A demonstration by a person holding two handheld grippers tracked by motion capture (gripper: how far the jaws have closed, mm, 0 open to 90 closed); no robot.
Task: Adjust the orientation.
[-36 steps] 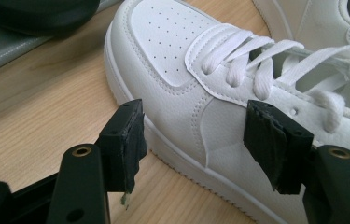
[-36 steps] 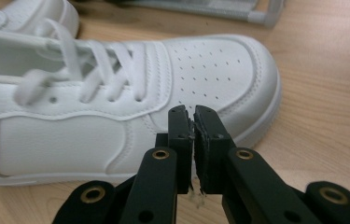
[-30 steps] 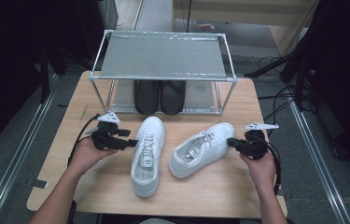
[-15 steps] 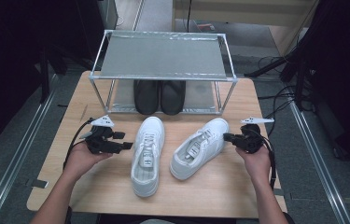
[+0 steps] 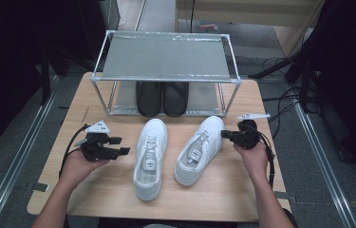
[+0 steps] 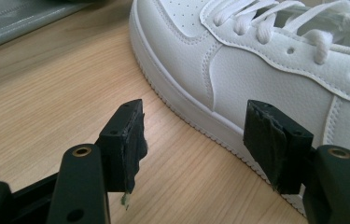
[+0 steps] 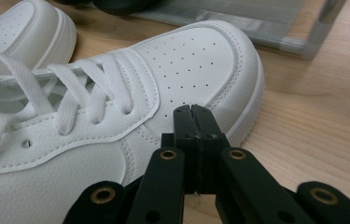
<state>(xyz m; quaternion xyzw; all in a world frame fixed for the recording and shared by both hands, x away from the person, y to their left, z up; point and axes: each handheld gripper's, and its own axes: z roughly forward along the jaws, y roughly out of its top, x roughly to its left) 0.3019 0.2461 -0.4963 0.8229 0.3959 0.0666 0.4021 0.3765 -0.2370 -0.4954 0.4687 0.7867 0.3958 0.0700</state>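
Two white sneakers lie side by side on the wooden table, toes pointing at the rack: the left shoe and the right shoe. My left gripper stands open a little to the left of the left shoe, with nothing between its jaws. My right gripper is shut and empty, its tips at the outer side of the right shoe's toe; whether they touch it I cannot tell. The left shoe's toe lies beyond.
A metal rack stands at the table's far side, with a pair of black shoes on its lower shelf. A rack leg is just past the right shoe's toe. The table's front edge is near the heels.
My left gripper has drawn back to the left, away from the left shoe. My right gripper moved toward the rack along the right shoe, whose toe swung left, nearer to parallel with the other.
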